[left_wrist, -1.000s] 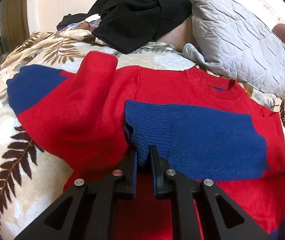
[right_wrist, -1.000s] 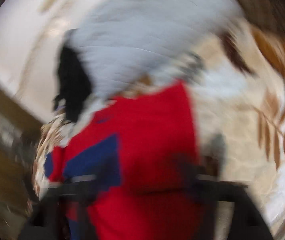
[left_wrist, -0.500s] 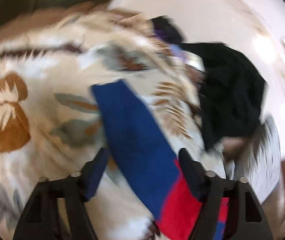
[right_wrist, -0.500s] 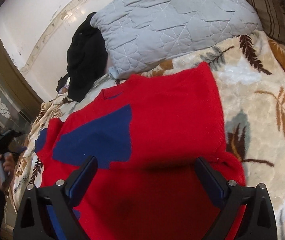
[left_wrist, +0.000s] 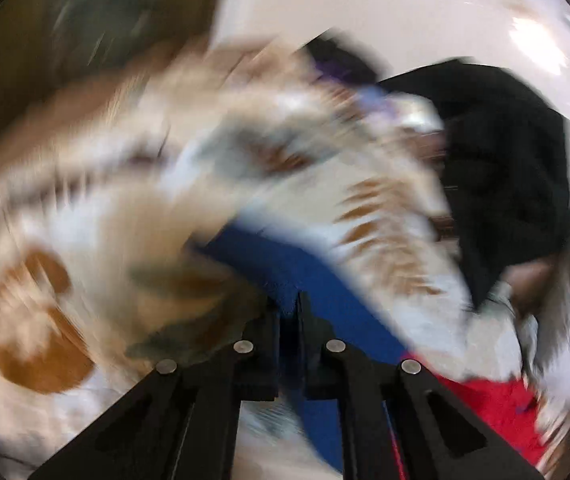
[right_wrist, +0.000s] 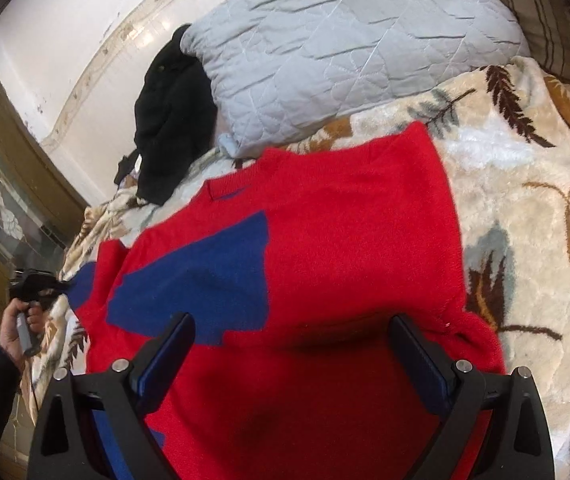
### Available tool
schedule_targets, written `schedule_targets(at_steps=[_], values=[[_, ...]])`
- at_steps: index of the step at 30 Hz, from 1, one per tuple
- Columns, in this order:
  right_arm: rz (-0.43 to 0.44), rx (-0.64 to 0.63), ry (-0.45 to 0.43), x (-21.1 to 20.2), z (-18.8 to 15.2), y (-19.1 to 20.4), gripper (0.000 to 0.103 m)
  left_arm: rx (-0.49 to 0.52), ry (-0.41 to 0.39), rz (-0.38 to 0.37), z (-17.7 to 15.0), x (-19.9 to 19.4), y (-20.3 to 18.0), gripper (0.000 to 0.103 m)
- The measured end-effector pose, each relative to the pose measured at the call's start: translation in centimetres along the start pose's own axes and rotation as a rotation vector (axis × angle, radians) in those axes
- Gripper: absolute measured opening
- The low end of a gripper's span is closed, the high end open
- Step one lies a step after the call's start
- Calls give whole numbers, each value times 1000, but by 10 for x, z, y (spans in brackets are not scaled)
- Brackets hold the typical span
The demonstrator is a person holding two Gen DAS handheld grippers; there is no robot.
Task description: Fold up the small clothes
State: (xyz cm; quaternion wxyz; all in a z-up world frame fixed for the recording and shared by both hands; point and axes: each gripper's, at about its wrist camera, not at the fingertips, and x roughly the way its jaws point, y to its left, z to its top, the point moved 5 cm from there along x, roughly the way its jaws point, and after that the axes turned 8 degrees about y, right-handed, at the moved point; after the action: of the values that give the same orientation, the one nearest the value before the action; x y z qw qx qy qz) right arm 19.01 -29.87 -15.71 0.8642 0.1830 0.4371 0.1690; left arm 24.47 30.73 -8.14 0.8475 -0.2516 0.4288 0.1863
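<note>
Left cuff pinched, right gripper waiting over the sweater

In the left wrist view, our left gripper (left_wrist: 289, 312) has just closed, clenched on the blurred blue sleeve cuff (left_wrist: 285, 268). In the right wrist view, the red sweater (right_wrist: 345, 248) lies flat on the leaf-print blanket (right_wrist: 525, 208); our right gripper (right_wrist: 291, 344) hangs released above it. We judge the knit soft, light and floppy, best taken by cuffs or hem.

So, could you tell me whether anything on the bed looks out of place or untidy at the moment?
A black garment lies crumpled in a heap against the grey pillow, unfolded. The red and blue sweater lies flat on the leaf-print blanket, one sleeve folded across the chest, the other still out to the side. Nothing looks damaged or spilled.
</note>
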Motion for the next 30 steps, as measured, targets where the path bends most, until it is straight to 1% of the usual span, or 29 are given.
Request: schedule_targets(at_steps=[2, 3, 4, 5, 6, 7, 9, 10, 11, 12, 13, 14, 15, 16, 17, 19, 21, 22, 23, 24, 25, 26, 27, 29, 30], values=[[16, 19, -25, -7, 3, -1, 99, 121, -95, -56, -6, -46, -51, 6], [25, 28, -42, -12, 5, -2, 99, 203, -143, -88, -14, -71, -85, 6], [31, 34, -53, -16, 6, -3, 99, 253, -168, -113, -20, -86, -107, 6], [39, 44, -67, -20, 8, -5, 99, 312, -188, -162, -32, -104, -139, 6], [43, 54, -78, -24, 9, -7, 99, 375, -192, -215, -48, -118, -171, 6], [49, 70, -90, -28, 10, -10, 99, 419, -190, -247, -60, -124, -192, 6], [76, 113, -110, -36, 14, -18, 99, 534, -156, -339, -103, -133, -251, 7], [87, 130, -116, -38, 15, -21, 99, 572, -136, -366, -119, -132, -270, 7], [103, 153, -123, -41, 17, -25, 99, 627, -116, -397, -143, -129, -295, 7], [123, 181, -130, -44, 19, -30, 99, 678, -98, -415, -167, -124, -316, 8], [138, 200, -135, -46, 20, -33, 99, 707, -74, -425, -183, -117, -327, 9], [163, 229, -140, -48, 22, -37, 99, 751, -12, -447, -207, -103, -342, 11], [188, 253, -137, -48, 23, -40, 99, 785, 55, -438, -227, -87, -351, 24], [202, 266, -130, -47, 23, -43, 99, 806, 97, -422, -241, -79, -353, 43], [214, 286, -116, -45, 23, -46, 99, 825, 138, -389, -254, -66, -350, 47], [232, 311, -101, -42, 22, -49, 99, 803, 142, -351, -260, -54, -332, 47], [255, 323, -80, -38, 22, -49, 99, 768, 109, -304, -252, -53, -302, 47], [255, 320, -77, -36, 21, -48, 99, 742, 88, -285, -249, -57, -285, 51], [251, 310, -71, -34, 20, -46, 99, 694, 48, -251, -239, -59, -261, 55], [250, 298, -60, -31, 20, -43, 99, 645, 4, -210, -229, -60, -234, 61], [240, 289, -49, -27, 19, -42, 99, 596, -26, -173, -221, -63, -215, 64], [224, 280, -40, -23, 19, -41, 99, 529, -40, -132, -212, -59, -190, 65], [205, 277, -21, -16, 18, -40, 99, 488, -28, -113, -205, -53, -179, 65], [188, 289, 1, -11, 17, -42, 99, 400, 42, -113, -198, -35, -146, 65], [181, 290, 0, -11, 18, -41, 99, 385, 58, -112, -200, -29, -138, 65]])
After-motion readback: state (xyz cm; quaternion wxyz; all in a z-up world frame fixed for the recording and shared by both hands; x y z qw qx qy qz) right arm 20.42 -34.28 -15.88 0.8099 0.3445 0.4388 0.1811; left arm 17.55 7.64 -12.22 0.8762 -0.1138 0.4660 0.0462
